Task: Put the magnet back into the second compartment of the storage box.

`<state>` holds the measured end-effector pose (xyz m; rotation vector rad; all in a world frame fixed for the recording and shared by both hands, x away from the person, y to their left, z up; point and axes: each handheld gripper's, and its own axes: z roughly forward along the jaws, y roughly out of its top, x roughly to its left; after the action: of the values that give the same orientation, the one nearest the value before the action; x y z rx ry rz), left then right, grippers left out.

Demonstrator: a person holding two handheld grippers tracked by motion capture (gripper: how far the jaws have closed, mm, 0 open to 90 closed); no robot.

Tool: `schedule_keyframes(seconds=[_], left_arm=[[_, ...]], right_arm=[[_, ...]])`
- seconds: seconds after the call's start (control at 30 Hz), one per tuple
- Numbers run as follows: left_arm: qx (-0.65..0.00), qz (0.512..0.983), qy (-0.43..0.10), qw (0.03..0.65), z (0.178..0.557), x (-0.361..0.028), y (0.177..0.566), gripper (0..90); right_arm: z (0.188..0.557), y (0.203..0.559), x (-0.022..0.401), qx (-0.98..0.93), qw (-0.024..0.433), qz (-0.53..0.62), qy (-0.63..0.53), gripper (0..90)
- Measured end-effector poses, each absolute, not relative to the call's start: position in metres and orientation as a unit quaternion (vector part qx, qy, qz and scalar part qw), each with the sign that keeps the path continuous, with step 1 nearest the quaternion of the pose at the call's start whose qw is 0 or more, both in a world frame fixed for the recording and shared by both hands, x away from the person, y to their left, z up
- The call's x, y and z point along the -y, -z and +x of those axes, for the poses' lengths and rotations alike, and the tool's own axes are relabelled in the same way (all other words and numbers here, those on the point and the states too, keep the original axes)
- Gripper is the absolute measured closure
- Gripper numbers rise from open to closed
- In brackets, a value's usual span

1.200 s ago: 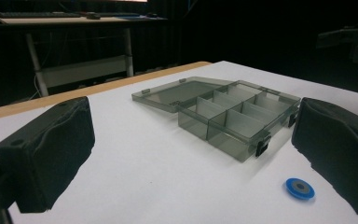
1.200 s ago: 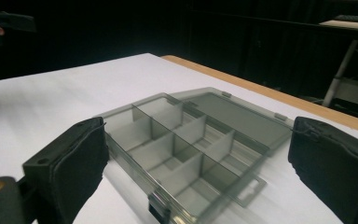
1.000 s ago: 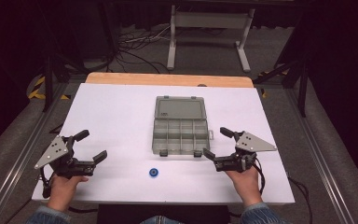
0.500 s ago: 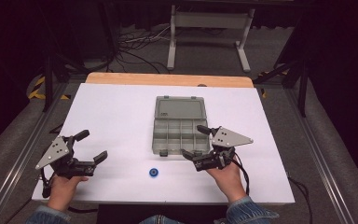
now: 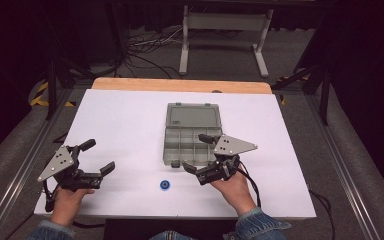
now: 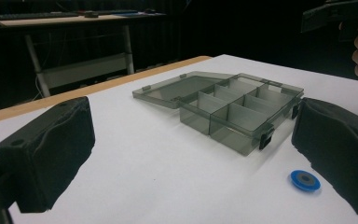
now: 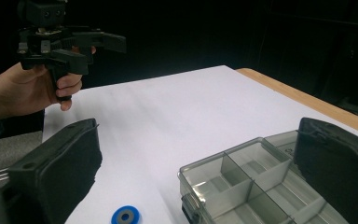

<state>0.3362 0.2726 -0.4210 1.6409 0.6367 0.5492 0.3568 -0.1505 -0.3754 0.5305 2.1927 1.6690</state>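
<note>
Since earlier, my right gripper (image 5: 204,152) moved left to the open grey plastic compartment box (image 5: 189,134), jaws wide; left gripper (image 5: 99,156) wide too, nr front-left corner.

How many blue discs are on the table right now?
1: the blue disc lies on the white table, just in front of the open organizer box, between both grippers.

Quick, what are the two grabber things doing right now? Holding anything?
Left hand-held gripper: open, holding nothing.
Right hand-held gripper: open, holding nothing, near the clear box.
</note>
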Motion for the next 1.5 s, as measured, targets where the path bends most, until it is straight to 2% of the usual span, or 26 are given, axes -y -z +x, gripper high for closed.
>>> schedule_keyframes(seconds=[0.33,0.6,1.03,1.5], left_arm=[[-0.273,0.710,-0.237,0.605,0.337,-0.272,0.421,0.2],[-0.273,0.707,-0.239,0.608,0.336,-0.273,0.420,0.2],[-0.272,0.707,-0.241,0.606,0.335,-0.274,0.420,0.2],[-0.270,0.708,-0.242,0.606,0.336,-0.274,0.419,0.2]], right_arm=[[0.360,0.372,0.133,-0.786,0.148,0.163,-0.578,2.7],[0.366,0.362,0.122,-0.841,0.129,0.141,-0.507,10.8],[0.372,0.354,0.093,-0.913,0.120,0.106,-0.375,11.0],[0.382,0.365,0.072,-0.948,0.062,0.124,-0.286,10.1]])
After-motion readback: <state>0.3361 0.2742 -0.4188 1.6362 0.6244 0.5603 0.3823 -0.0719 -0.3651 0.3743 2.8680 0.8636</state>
